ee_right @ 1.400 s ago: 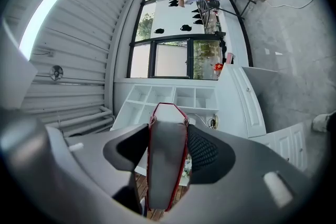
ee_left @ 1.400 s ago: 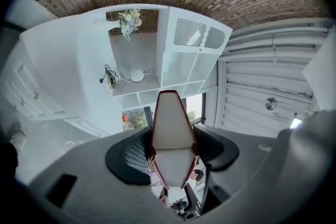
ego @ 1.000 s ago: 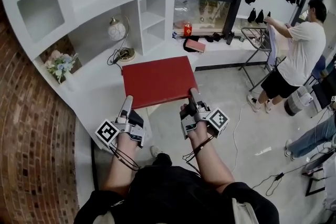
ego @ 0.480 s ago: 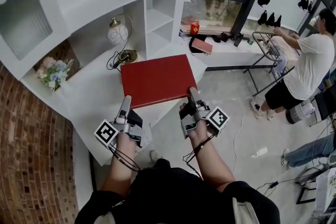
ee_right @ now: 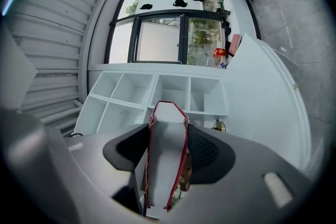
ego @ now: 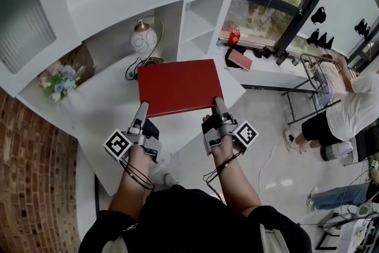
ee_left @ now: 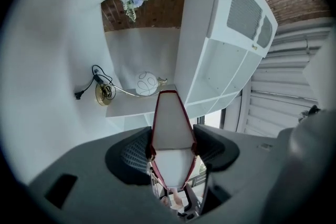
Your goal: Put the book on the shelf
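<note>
Bright daylight from the window [ego: 263, 16], soft shadows, sharp centre, heavy fisheye distortion at edges.

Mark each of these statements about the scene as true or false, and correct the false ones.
1. Both the left gripper and the right gripper have their jaws shut on the red book. True.
2. The book stands inside a compartment of the shelf. False: it is held flat in front of the shelf, above the white counter.
3. A lamp with a round white shade stands behind the book. True.
4. In the head view the flowers are to the right of the lamp. False: they are to its left, by the brick wall.
</note>
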A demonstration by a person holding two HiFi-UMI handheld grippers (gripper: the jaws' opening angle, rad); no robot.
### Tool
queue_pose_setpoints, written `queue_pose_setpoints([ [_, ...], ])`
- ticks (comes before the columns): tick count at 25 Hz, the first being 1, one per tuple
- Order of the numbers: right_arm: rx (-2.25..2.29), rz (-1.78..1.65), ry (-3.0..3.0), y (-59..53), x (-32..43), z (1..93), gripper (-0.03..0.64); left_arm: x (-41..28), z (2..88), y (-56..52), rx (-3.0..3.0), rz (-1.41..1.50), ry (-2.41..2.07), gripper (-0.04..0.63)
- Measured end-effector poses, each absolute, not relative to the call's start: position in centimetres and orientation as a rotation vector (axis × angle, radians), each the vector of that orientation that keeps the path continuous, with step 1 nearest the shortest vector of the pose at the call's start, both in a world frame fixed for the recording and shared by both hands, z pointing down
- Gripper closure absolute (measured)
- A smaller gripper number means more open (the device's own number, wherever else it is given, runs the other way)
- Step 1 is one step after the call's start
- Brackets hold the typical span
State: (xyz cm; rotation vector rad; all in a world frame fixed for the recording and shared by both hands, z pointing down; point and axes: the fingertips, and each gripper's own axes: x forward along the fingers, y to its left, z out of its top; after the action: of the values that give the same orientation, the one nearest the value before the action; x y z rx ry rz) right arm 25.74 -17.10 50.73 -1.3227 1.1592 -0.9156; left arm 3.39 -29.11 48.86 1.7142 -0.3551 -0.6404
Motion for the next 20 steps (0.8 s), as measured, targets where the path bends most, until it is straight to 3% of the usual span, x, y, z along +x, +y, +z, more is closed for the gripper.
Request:
queue_pose_setpoints([
  [20, -1.256, -0.99, 1.323, -26.6, 22.6, 48.4, 0.38, -1.4, 47.9, -34.2, 1.67, -0.794, -0.441, 0.344],
])
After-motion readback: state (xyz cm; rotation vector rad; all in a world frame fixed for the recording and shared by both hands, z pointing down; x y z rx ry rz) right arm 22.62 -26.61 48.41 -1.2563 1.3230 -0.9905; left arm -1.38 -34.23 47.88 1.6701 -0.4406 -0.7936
